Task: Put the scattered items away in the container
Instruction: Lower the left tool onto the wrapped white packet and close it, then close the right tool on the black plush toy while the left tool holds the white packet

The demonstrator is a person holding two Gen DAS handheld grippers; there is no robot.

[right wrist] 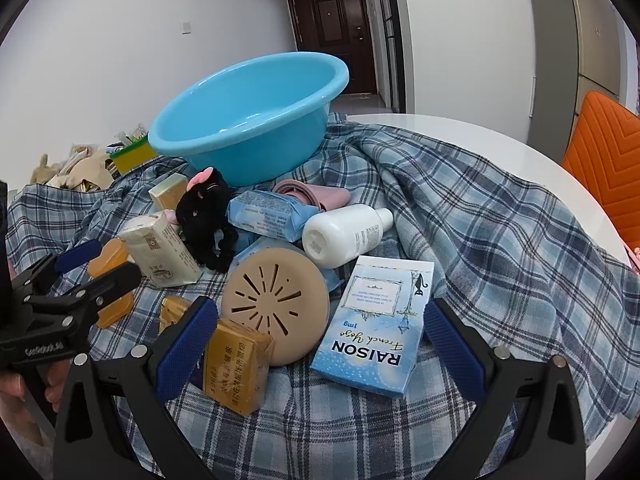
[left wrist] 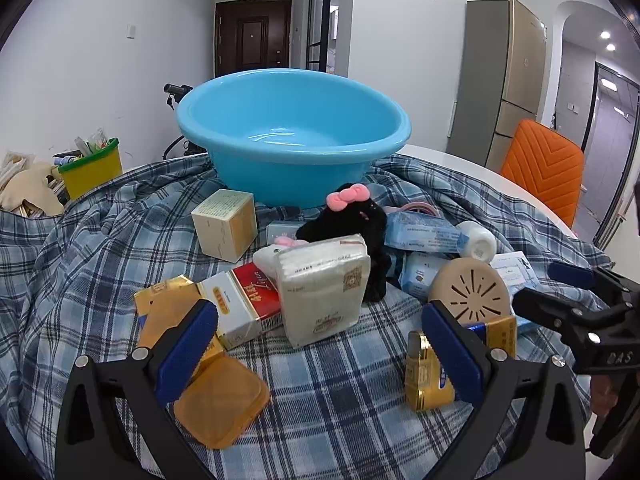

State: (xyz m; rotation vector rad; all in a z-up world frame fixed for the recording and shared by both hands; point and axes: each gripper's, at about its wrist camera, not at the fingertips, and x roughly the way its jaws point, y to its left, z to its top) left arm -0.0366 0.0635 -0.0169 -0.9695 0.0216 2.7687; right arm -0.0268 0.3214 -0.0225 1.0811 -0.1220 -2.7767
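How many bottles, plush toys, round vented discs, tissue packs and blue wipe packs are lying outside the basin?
White bottle: 1
Black plush toy: 1
Beige vented disc: 1
Tissue pack: 1
Blue wipe packs: 2, the second partly under the disc
Total: 6, all on the plaid cloth; none in the blue basin.

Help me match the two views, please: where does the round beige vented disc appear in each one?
Left wrist: the disc sits right of centre, just above the right fingertip of the open left gripper.
Right wrist: the disc is at centre, between a gold pack and the RAISON box.
Shared landmark: the blue basin, behind the pile in both.
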